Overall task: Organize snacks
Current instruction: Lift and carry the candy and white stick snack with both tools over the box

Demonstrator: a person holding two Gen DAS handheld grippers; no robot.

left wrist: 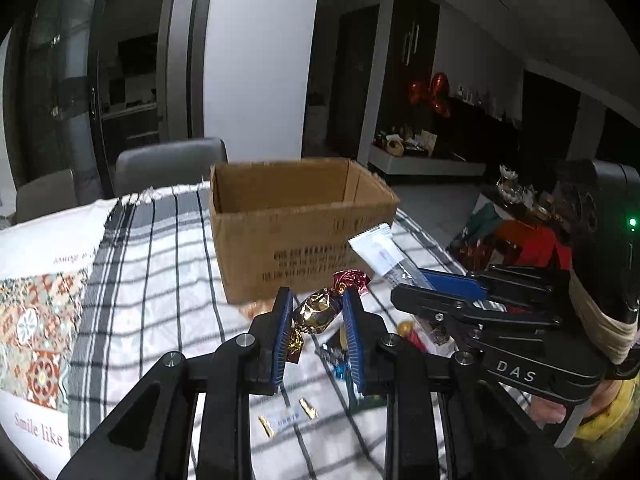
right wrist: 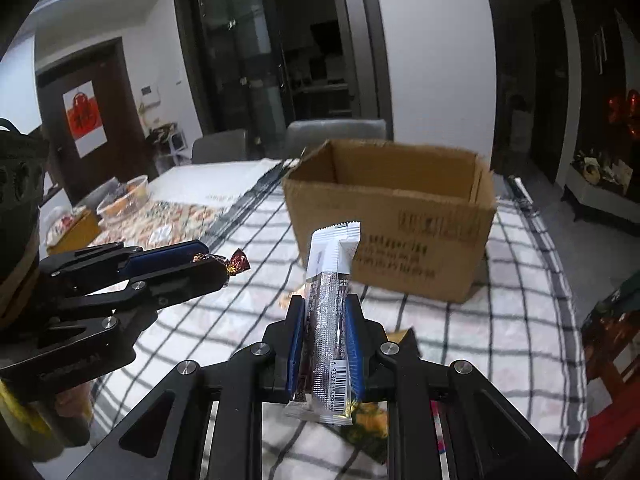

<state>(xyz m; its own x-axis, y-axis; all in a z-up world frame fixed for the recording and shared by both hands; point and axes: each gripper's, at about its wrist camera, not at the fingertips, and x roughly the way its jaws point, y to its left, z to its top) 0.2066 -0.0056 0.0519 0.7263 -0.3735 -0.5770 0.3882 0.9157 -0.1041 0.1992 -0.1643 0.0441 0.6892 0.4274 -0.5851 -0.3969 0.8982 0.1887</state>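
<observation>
Left wrist view: the left gripper [left wrist: 316, 316] has its two blue pads closed on a foil-wrapped candy [left wrist: 318, 312], gold and brown with twisted ends, held above a table covered by a black-and-white checked cloth [left wrist: 160, 280]. Straight ahead on the cloth stands an open cardboard box [left wrist: 296, 224] with dark printing on its near side; what lies inside it cannot be seen. At the right of this view the right gripper [left wrist: 420, 280] reaches in from the side, clamped on a long white snack bar [left wrist: 380, 252] whose crimped end points toward the box. Several small wrapped snacks [left wrist: 340, 360] lie scattered on the cloth below the grippers, blurred. A patterned placemat [left wrist: 36, 320] lies at the left, and a grey chair [left wrist: 172, 168] stands behind the table.

Right wrist view: the right gripper [right wrist: 326, 320] pinches the snack bar [right wrist: 332, 312] upright between its blue pads, white end up and a barcode near the bottom. The cardboard box [right wrist: 392, 224] stands just beyond it, open at the top. At the left, the left gripper [right wrist: 218, 266] holds the candy [right wrist: 234, 262], of which only a red and gold twisted end shows past the fingers. Both grippers are near the box, neither touching it. A clear container of food [right wrist: 124, 200] rests farther off on the table's left side.
</observation>
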